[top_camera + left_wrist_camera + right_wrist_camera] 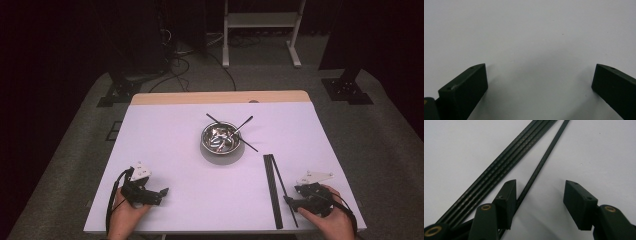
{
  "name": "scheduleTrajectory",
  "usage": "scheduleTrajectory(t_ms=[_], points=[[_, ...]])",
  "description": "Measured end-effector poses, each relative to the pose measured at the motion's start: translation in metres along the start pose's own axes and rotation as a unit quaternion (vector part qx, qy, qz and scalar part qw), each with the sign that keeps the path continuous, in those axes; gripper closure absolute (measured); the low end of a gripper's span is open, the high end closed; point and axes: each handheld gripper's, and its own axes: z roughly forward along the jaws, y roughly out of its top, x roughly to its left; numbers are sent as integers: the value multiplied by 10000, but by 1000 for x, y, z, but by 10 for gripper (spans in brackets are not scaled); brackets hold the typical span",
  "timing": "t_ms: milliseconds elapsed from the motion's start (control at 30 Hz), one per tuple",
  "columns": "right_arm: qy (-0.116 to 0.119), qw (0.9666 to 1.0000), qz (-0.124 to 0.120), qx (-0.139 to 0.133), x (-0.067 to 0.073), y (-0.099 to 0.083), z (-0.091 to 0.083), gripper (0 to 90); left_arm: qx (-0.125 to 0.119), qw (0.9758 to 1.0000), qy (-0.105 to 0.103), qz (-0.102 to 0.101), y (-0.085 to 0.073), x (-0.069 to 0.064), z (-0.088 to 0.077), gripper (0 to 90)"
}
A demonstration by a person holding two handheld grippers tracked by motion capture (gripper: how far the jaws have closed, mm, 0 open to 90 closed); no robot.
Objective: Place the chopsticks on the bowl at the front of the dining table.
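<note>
The right claw (539, 195) stands apart over a single black chopstick (541, 162) lying on the bench (165, 145), nothing gripped yet. Just beside it lies the chopstick bundle (499, 167). The left claw (539, 80) hangs apart, empty. Ahead, the bowl (220, 139) already holds several; these probably remain.

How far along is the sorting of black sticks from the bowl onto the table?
Done: a tight row of sticks lies by the right gripper. In hand: its open jaws sit at one angled loose stick. Left: several sticks remain in the metal bowl. The left gripper rests open.
</note>
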Motion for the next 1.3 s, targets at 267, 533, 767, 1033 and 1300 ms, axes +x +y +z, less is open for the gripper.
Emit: scheduleTrajectory(t_ms=[267,533,767,1033,1300], points=[[-116,9999,80,19,-9,-3,-3,421,-1,10000,-1,1,0,0,0,0],[-254,9995,203,17,-20,-7,-6,421,1,10000,-1,2,0,0,0,0],[-343,9989,314,22,-29,-10,-9,422,-1,10000,-4,-1,0,0,0,0],[-405,9985,361,24,-36,-13,-11,423,2,10000,-7,-3,0,0,0,0],[-581,9971,482,34,-46,-17,-15,427,2,10000,-7,-3,0,0,0,0]])
